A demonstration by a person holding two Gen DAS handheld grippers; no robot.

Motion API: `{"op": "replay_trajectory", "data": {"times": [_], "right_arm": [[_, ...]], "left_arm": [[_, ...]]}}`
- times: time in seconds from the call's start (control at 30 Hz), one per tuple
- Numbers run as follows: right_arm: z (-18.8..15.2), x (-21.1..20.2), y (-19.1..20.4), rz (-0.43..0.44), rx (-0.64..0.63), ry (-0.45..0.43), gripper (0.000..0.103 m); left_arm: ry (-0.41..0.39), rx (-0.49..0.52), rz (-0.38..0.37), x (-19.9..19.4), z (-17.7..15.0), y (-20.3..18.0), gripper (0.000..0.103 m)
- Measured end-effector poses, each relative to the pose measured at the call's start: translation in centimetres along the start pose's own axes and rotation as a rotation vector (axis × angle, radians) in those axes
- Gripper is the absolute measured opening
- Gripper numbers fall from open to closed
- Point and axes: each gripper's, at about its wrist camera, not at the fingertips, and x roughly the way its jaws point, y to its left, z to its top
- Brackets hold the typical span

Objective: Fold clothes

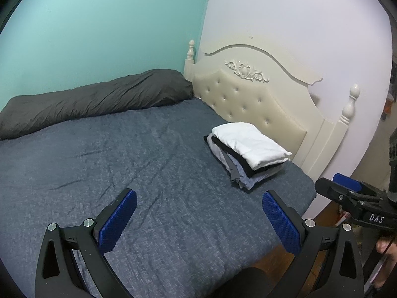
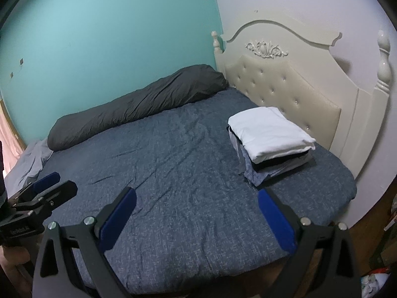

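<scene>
A stack of folded clothes (image 1: 248,152) (image 2: 269,140), white piece on top over black, grey and pale blue ones, rests on the blue bedspread (image 1: 136,164) (image 2: 173,164) near the headboard. My left gripper (image 1: 199,219) hovers above the bed's near side, open, with nothing between its blue pads. My right gripper (image 2: 197,218) is open too, also holding nothing, with the stack just beyond its right finger. Each gripper shows in the other's view: the right one (image 1: 340,187) at the right edge, the left one (image 2: 49,186) at the left edge.
A long dark grey pillow (image 1: 99,99) (image 2: 139,106) lies along the teal wall. The cream tufted headboard (image 1: 250,96) (image 2: 290,82) stands behind the stack. Pale grey fabric (image 2: 29,161) is bunched at the bed's far left corner. Wooden floor (image 1: 275,258) shows beyond the bed edge.
</scene>
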Motion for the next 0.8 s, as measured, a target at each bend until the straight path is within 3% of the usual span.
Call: {"op": "replay_trajectory", "data": {"times": [0.8], "right_arm": [[-2.0,-3.3,1.3,-0.016,0.004,-0.015,0.1]], "left_arm": [[-0.016,0.048,0.016,-2.7,-1.3,-1.1,0.103]]}}
